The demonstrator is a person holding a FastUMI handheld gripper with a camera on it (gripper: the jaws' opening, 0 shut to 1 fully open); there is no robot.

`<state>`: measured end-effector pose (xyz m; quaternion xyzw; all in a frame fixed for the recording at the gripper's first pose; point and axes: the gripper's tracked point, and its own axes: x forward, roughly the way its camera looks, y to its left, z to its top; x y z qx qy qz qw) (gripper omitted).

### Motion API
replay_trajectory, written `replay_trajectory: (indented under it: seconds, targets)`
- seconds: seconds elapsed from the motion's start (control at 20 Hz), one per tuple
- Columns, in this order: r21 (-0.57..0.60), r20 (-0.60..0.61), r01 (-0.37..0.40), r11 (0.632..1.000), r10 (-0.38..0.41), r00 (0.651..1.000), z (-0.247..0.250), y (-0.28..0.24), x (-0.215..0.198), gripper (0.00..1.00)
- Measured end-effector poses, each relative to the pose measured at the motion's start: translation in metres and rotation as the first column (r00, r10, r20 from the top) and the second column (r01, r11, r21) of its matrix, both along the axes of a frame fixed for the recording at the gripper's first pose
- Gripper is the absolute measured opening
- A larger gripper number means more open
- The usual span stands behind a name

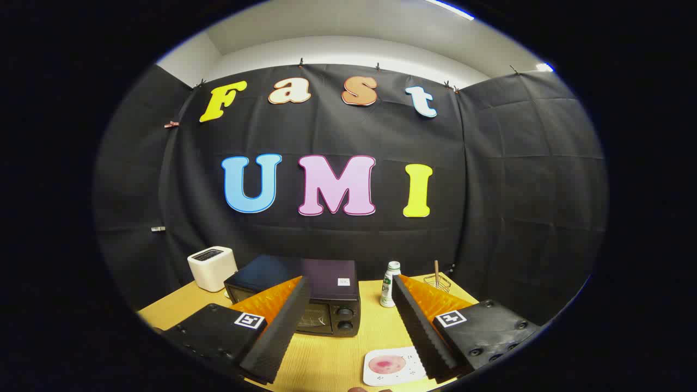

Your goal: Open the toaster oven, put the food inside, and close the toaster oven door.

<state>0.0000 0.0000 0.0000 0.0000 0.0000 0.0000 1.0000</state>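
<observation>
- The tongs hang above the wooden surface with their two fingers spread wide and nothing between them, so nothing has been picked up yet.
- The toaster oven sits just ahead of the left finger, which covers part of its front; its door looks shut, with two knobs on the right side of the front. My guess is the tongs are held back and high to line up on the door first.
- The food, a pinkish round piece, lies on a white square plate near the tongs, just inside the right finger, handy for the second step.
- A white box-shaped appliance stands left of the oven.
- A small white bottle stands right of the oven; beyond it a wire holder carries one thin stick.
</observation>
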Motion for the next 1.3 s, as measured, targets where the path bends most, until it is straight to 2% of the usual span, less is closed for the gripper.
replay_trajectory:
  seconds: [0.9, 1.3]
  targets:
    - [-0.009, -0.037, -0.059, 0.998, 0.059, 0.998, -0.011, 0.033, 0.008, 0.98]
    - [0.016, -0.064, -0.108, 0.994, 0.109, 0.992, -0.019, 0.067, 0.024, 0.98]
